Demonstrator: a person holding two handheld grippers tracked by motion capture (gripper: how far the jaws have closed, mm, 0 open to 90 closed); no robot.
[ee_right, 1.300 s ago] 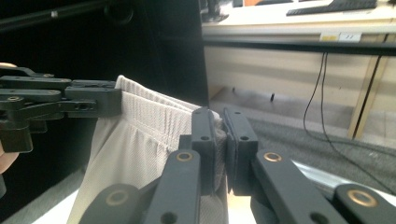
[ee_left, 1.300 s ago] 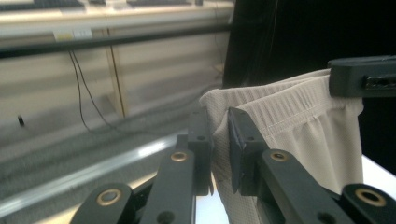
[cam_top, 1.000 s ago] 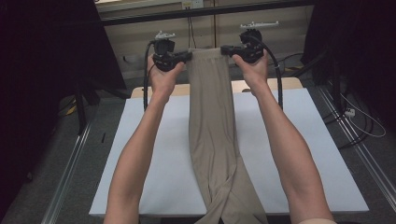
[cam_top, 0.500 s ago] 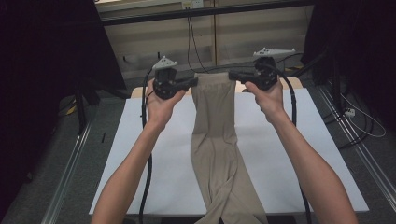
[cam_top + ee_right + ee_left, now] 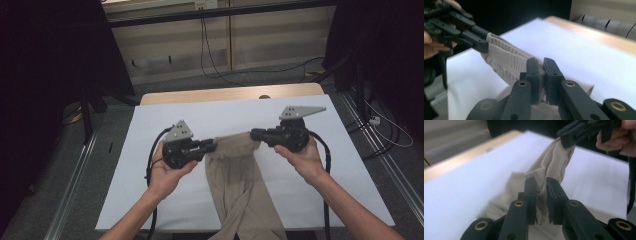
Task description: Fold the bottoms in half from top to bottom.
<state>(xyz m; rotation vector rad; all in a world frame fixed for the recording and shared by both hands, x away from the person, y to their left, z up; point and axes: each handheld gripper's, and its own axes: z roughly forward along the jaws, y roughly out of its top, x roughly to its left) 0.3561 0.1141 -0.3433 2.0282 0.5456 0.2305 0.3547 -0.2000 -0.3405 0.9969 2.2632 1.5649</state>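
Two grippers: we see both held over the table, each pinching the same cloth.
Garment: beige ribbed fabric garment (image 5: 245,185), lower part hangs off the near table edge, upper part lies on the sheet, top edge lifted between the grippers.
Left hand (image 5: 167,175): we see it holding the black two-jaw left gripper (image 5: 212,145) with a grey three-cornered plate on top.
Left jaws: pressed together on the garment's top left corner; in the left gripper view, fabric (image 5: 544,195) is wedged between them.
Right hand (image 5: 302,160): holds the black two-jaw right gripper (image 5: 254,134), also with a grey plate.
Right jaws: pinching the garment's top right corner; in the right gripper view we see cloth (image 5: 509,61) bunched between them.
Top edge: stretched between the two grippers, sagging slightly.
Surface: white sheet (image 5: 150,150) covering the light wooden table (image 5: 225,94), wood showing at the far edge.
Far: black cables (image 5: 210,55) on the floor beyond the table.
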